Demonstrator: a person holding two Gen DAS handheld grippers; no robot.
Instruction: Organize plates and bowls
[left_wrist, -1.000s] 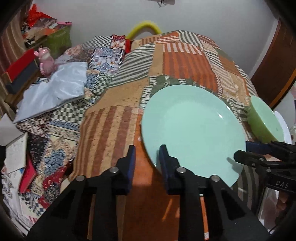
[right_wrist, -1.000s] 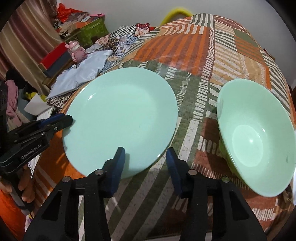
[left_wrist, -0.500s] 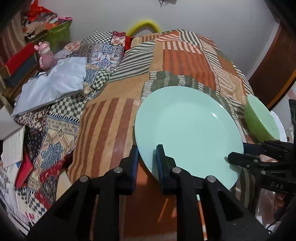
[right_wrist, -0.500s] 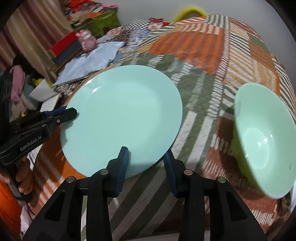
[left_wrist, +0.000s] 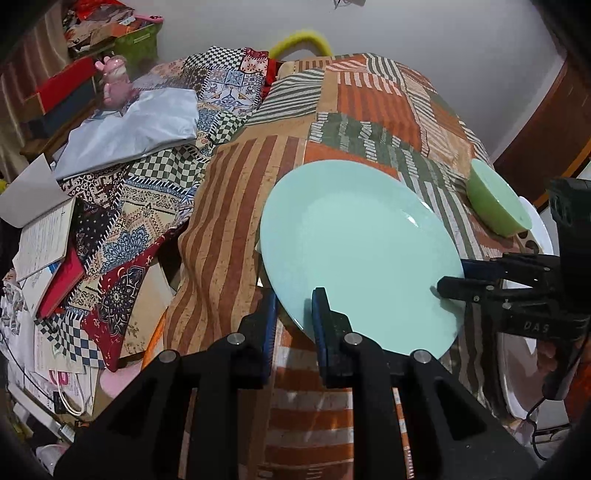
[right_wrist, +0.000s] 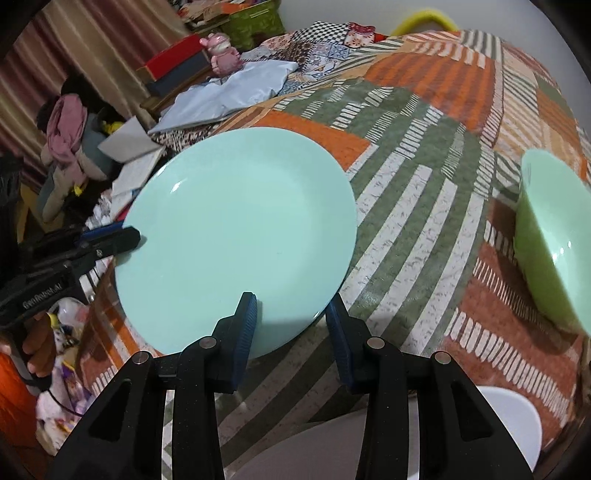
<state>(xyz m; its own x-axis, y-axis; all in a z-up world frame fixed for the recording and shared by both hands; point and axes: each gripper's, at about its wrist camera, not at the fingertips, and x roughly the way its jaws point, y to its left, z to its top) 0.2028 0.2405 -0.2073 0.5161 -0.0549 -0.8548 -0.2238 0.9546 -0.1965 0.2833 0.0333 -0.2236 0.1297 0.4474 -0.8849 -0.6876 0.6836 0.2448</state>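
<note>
— Two grippers were on the one plate (left_wrist: 354, 251), weren't they? How did the fingers stand?

— The left gripper (left_wrist: 295, 295) was clenched on the rim. In its own view one finger sat on top of the plate and the other below it, at about seven o'clock on the rim. From the right wrist view the same gripper reached in at nine o'clock.

— And the right gripper (right_wrist: 291, 298)?

— It straddled the rim at about six o'clock in its own view. One finger lay over the plate's face and the other sat just outside the edge. I could not tell whether the pads pressed on the plate.

— Where was the plate itself?

— Over the near left part of the striped tablecloth (right_wrist: 424, 155), with its left side hanging out past the table's edge.

— And the bowl (right_wrist: 550, 236)?

— It stood on the cloth at three o'clock from the plate in the right wrist view, well apart from it. In the left wrist view it was at two o'clock. Neither gripper touched it.
</note>
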